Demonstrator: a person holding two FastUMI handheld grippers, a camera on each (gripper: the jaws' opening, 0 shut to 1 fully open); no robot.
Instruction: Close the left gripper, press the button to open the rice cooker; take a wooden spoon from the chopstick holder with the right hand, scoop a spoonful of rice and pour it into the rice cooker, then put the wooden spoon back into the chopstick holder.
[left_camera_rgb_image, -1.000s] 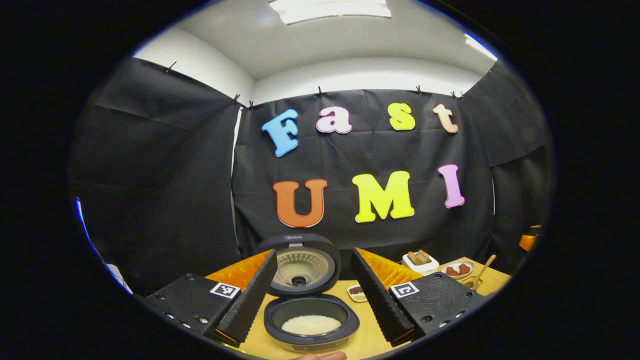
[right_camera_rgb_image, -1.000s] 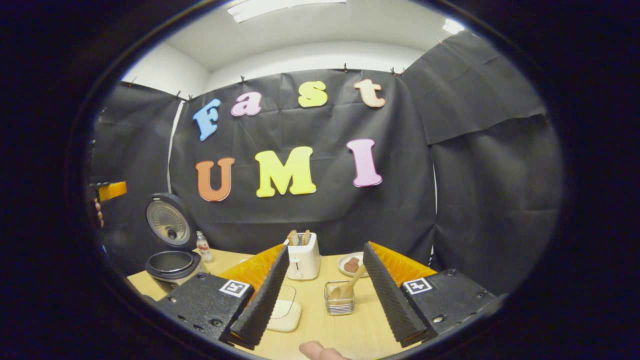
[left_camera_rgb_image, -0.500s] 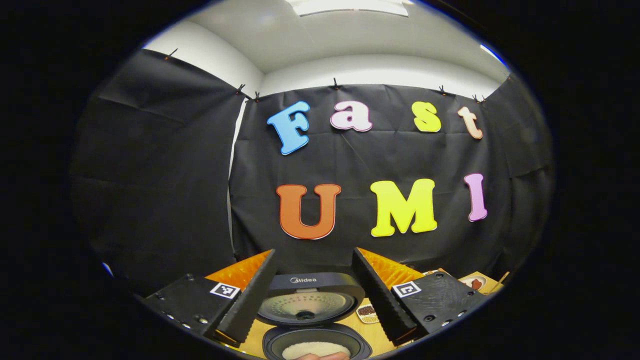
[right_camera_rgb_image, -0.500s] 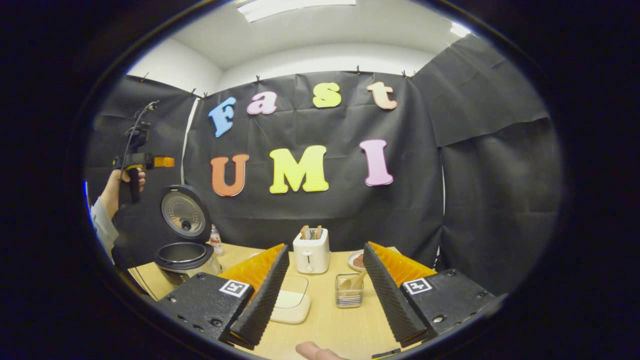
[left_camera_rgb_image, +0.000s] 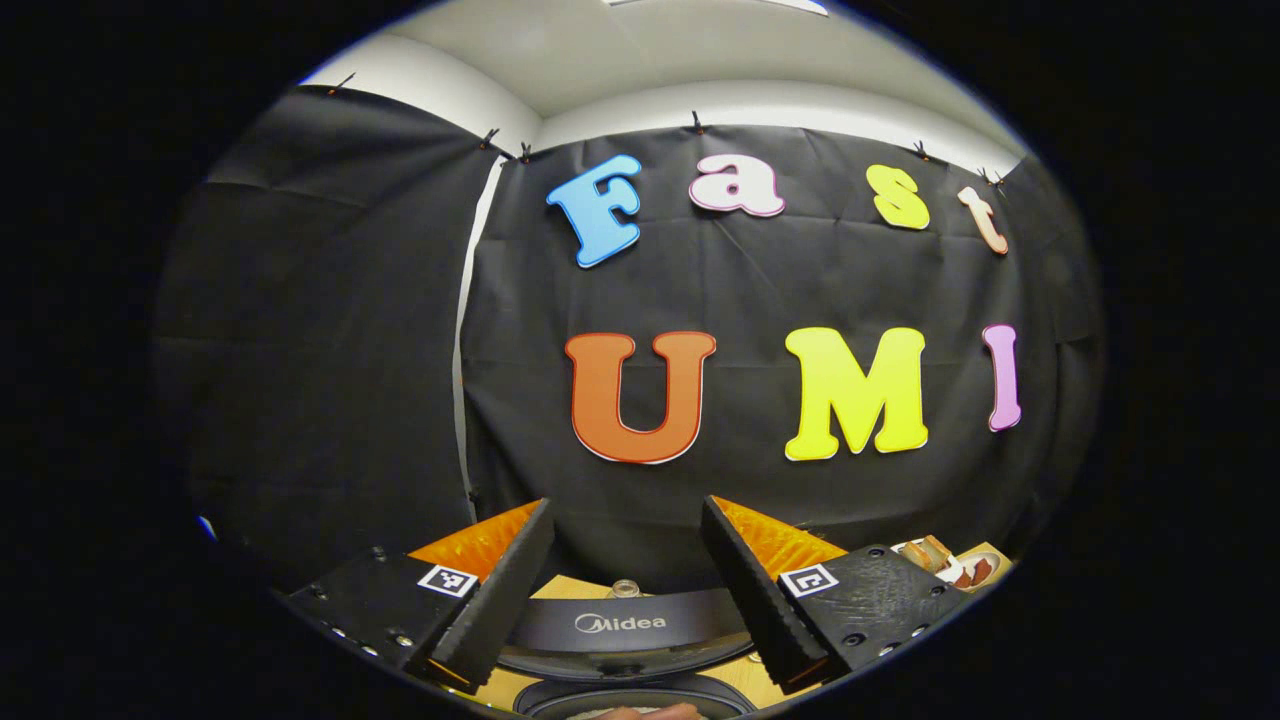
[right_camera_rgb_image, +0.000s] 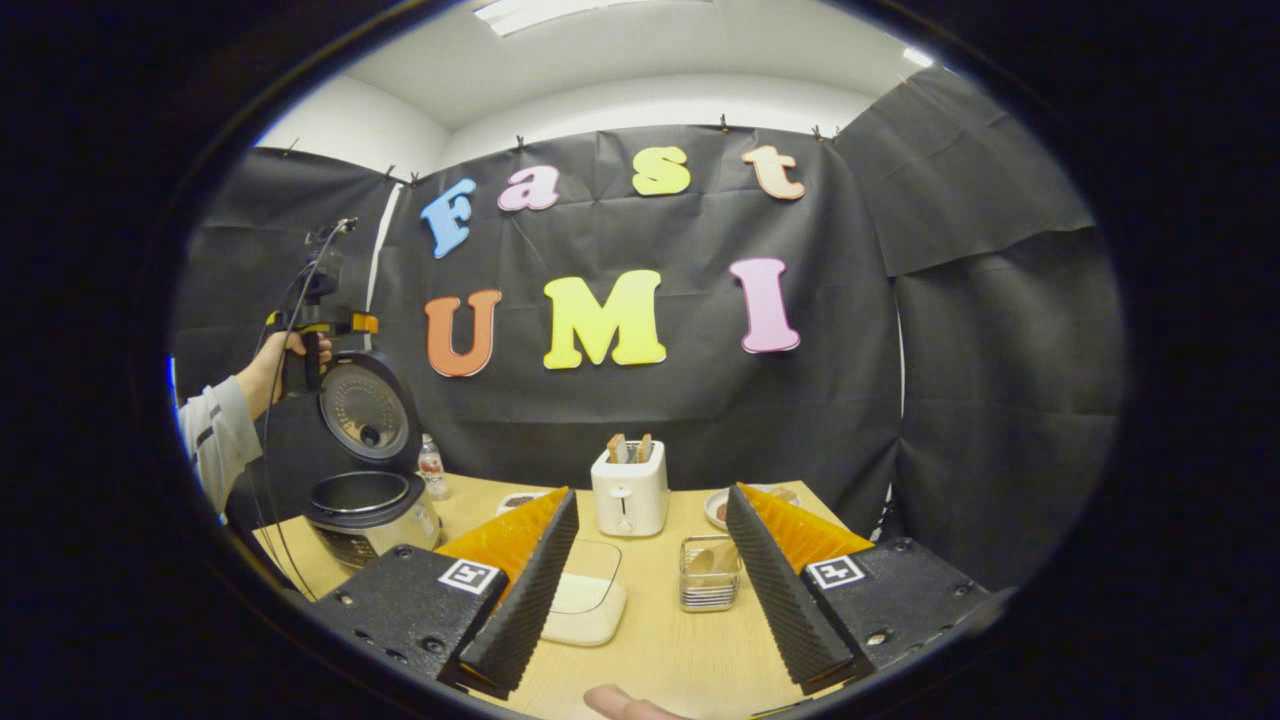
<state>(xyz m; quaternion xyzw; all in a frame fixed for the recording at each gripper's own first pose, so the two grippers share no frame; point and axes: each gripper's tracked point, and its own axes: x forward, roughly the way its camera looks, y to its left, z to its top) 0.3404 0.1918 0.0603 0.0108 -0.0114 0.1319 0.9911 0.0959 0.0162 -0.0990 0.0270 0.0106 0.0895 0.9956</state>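
The rice cooker (right_camera_rgb_image: 362, 497) stands open at the table's left end, its lid (right_camera_rgb_image: 366, 410) upright. In the left gripper view the lid's top edge (left_camera_rgb_image: 620, 622) lies just below my open left gripper (left_camera_rgb_image: 627, 510), with the pot rim (left_camera_rgb_image: 630, 695) under it. From the right gripper view, a hand (right_camera_rgb_image: 285, 352) holds the left gripper (right_camera_rgb_image: 320, 325) above and behind the lid. My right gripper (right_camera_rgb_image: 652, 495) is open and empty over the table. Ahead of it, the wooden spoon (right_camera_rgb_image: 712, 560) rests in the chopstick holder (right_camera_rgb_image: 708, 590). A white rice box (right_camera_rgb_image: 585, 605) with a clear lid lies left of the holder.
A white toaster (right_camera_rgb_image: 628, 487) with bread stands at the back middle, and a plate (right_camera_rgb_image: 722, 505) sits to its right. A small bottle (right_camera_rgb_image: 432, 467) and a small dish (right_camera_rgb_image: 518, 498) are beside the cooker. A grey sleeve (right_camera_rgb_image: 212, 440) reaches in from the left.
The left gripper has risen and moved in over the cooker's lid, so the pot with rice has dropped to the bottom edge of its view. The right gripper has barely shifted.
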